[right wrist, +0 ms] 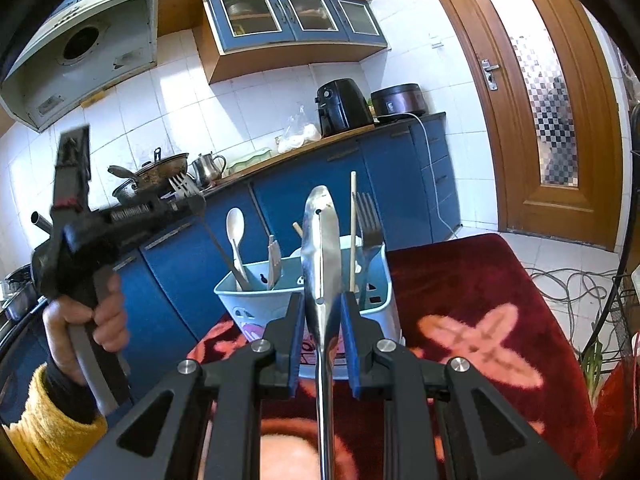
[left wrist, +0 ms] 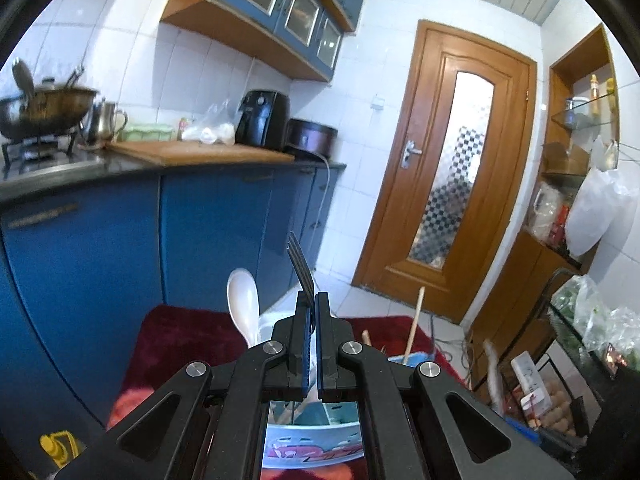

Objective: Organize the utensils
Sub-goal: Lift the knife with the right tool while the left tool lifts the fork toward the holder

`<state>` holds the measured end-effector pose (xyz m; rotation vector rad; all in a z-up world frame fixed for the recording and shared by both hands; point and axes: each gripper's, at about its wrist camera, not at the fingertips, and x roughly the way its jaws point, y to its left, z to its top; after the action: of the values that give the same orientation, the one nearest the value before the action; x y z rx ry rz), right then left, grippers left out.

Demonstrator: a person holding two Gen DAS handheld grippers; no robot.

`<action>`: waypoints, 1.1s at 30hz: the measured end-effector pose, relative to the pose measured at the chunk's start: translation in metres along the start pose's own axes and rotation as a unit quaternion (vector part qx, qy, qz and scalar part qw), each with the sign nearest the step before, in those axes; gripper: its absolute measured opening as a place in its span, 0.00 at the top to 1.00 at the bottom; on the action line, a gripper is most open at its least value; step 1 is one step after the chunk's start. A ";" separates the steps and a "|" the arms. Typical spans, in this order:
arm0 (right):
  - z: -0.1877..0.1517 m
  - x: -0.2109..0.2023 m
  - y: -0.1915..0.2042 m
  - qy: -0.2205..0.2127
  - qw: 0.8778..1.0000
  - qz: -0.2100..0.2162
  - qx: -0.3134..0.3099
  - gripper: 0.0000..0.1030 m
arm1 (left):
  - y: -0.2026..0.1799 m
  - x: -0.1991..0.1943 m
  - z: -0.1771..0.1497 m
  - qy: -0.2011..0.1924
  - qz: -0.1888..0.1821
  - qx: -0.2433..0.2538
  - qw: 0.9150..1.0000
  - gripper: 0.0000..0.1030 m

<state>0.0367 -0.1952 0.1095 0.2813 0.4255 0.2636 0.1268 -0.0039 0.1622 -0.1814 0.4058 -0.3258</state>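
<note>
both carries underway: my left gripper [left wrist: 313, 300] clamps a fork [left wrist: 301, 266], my right gripper [right wrist: 320, 312] pinches a steel spoon [right wrist: 320, 248]; next, i judge, lowering each into the caddy [right wrist: 256, 300]

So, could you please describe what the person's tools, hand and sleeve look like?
Both tools, left tool and right tool, are matte black linkages with silver pivot bolts and blue finger pads. The left one carries white lettering and a grey handle. The bare hand emerges from a fuzzy yellow sleeve.

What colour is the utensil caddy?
Light blue caddy; clearest in the right wrist view.
</note>
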 end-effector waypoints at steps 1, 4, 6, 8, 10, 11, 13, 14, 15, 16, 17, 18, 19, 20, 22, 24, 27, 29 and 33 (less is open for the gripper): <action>0.001 0.002 0.000 0.000 1.000 0.000 -0.002 0.80 | 0.002 0.005 -0.004 0.006 0.001 -0.002 1.000 0.99; 0.004 0.010 -0.003 -0.001 1.000 -0.003 -0.002 0.80 | 0.005 0.015 -0.015 0.018 0.003 -0.005 1.000 0.99; 0.007 0.015 -0.004 -0.003 1.000 -0.005 -0.002 0.80 | 0.007 0.022 -0.023 0.026 0.002 -0.004 1.000 0.99; 0.010 0.021 -0.005 -0.008 1.000 -0.005 -0.003 0.80 | 0.007 0.027 -0.028 0.030 0.002 -0.001 1.000 0.99; 0.015 0.026 -0.005 -0.019 1.000 -0.007 -0.005 0.80 | 0.008 0.031 -0.032 0.032 0.003 0.001 0.999 0.99; 0.017 0.028 -0.006 -0.024 1.000 -0.008 -0.006 0.80 | 0.008 0.032 -0.034 0.034 0.003 0.002 0.999 0.99; 0.023 0.032 -0.006 -0.036 0.999 -0.008 -0.008 0.80 | 0.010 0.036 -0.038 0.036 0.000 0.000 0.999 0.99; 0.025 0.035 -0.005 -0.043 0.999 -0.009 -0.010 0.80 | 0.010 0.038 -0.041 0.038 -0.001 -0.001 0.999 0.99; 0.028 0.038 -0.005 -0.049 0.999 -0.010 -0.013 0.80 | 0.011 0.040 -0.042 0.039 -0.002 -0.001 0.999 0.99; 0.030 0.040 -0.004 -0.053 0.998 -0.011 -0.016 0.80 | 0.011 0.041 -0.044 0.040 -0.002 -0.002 0.999 0.99; 0.034 0.045 -0.004 -0.058 0.998 -0.012 -0.022 0.80 | 0.013 0.043 -0.046 0.042 -0.003 -0.002 0.999 0.99; 0.037 0.050 -0.003 -0.061 0.998 -0.014 -0.026 0.80 | 0.014 0.045 -0.047 0.044 -0.005 -0.003 0.999 0.99; 0.041 0.054 -0.002 -0.066 0.997 -0.015 -0.030 0.80 | 0.015 0.046 -0.049 0.045 -0.006 -0.004 0.999 0.99; 0.044 0.058 -0.001 -0.071 0.997 -0.016 -0.033 0.80 | 0.014 0.046 -0.051 0.046 -0.007 -0.005 0.999 0.99; 0.049 0.064 0.001 -0.081 0.996 -0.016 -0.038 0.80 | 0.015 0.048 -0.053 0.047 -0.008 -0.007 0.999 0.99; 0.054 0.071 0.002 -0.091 0.995 -0.017 -0.042 0.80 | 0.017 0.050 -0.054 0.049 -0.009 -0.007 0.999 0.99; 0.060 0.083 0.004 -0.109 0.992 -0.025 -0.050 0.80 | 0.019 0.052 -0.055 0.050 -0.012 -0.010 0.999 0.99; 0.062 0.090 0.005 -0.118 0.991 -0.030 -0.054 0.80 | 0.019 0.053 -0.056 0.051 -0.015 -0.011 0.999 0.99; 0.063 0.102 0.005 -0.136 0.988 -0.044 -0.066 0.80 | 0.021 0.054 -0.055 0.049 -0.019 -0.012 0.999 0.99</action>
<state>0.1525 -0.1723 0.1288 0.1654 0.1494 0.1617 0.1561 -0.0093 0.0881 -0.1977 0.5048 -0.3677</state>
